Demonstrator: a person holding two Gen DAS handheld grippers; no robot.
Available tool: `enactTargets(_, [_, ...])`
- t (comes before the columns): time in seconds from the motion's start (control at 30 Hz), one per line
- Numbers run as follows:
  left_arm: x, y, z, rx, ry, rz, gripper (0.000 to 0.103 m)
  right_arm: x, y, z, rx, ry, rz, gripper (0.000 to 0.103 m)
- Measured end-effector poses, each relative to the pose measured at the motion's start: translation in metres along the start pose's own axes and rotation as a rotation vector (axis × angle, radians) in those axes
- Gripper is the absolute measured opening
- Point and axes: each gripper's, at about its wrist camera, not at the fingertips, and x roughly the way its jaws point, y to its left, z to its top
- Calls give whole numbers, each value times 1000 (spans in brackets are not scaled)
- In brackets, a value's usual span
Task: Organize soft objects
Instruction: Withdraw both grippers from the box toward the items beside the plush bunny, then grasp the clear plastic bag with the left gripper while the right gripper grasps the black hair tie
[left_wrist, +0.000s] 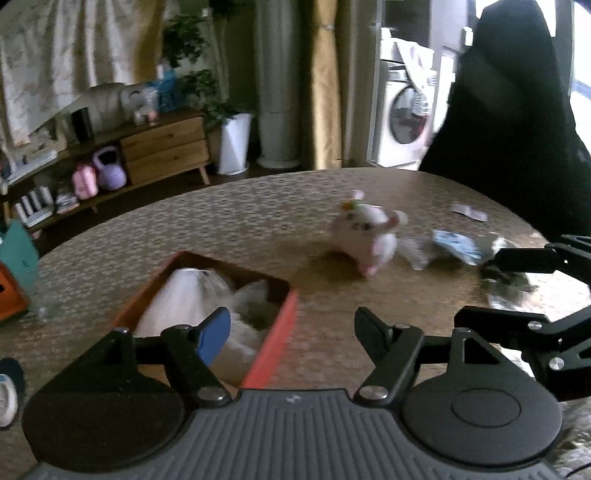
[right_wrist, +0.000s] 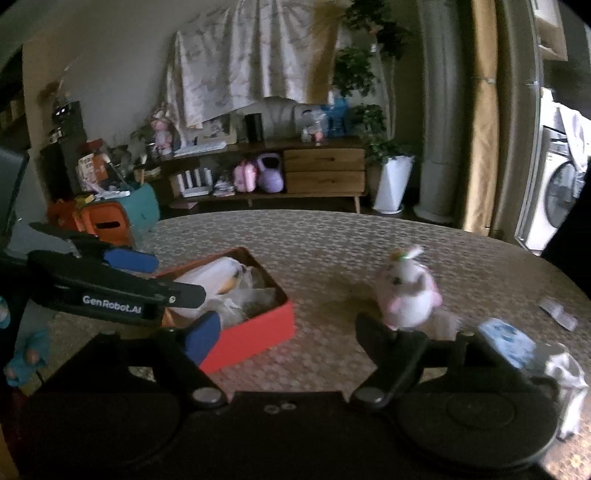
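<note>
A white and pink plush toy (left_wrist: 369, 236) stands on the round patterned table (left_wrist: 258, 221); it also shows in the right wrist view (right_wrist: 408, 295). A red box (left_wrist: 273, 339) holds white soft items (left_wrist: 184, 299); in the right wrist view the box (right_wrist: 255, 332) sits at centre left. A blue and white soft packet (left_wrist: 456, 245) lies right of the toy, also in the right wrist view (right_wrist: 511, 341). My left gripper (left_wrist: 293, 325) is open and empty, beside the box. My right gripper (right_wrist: 288, 332) is open and empty, short of the toy.
A small white wrapper (left_wrist: 469, 212) lies at the far right of the table. White crumpled cloth (right_wrist: 569, 373) lies at the right edge. A dark chair back (left_wrist: 509, 110) stands behind the table. A wooden sideboard (right_wrist: 325, 171) lines the wall.
</note>
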Motion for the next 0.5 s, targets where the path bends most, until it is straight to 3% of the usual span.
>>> enactTargets(0.13, [0, -29, -1, 11, -3, -64, 83, -22, -23, -13, 25, -6, -34, 87])
enactTargets(0.5, [25, -98, 3, 15, -15, -213, 83, -63, -94, -62, 94, 10, -174, 91])
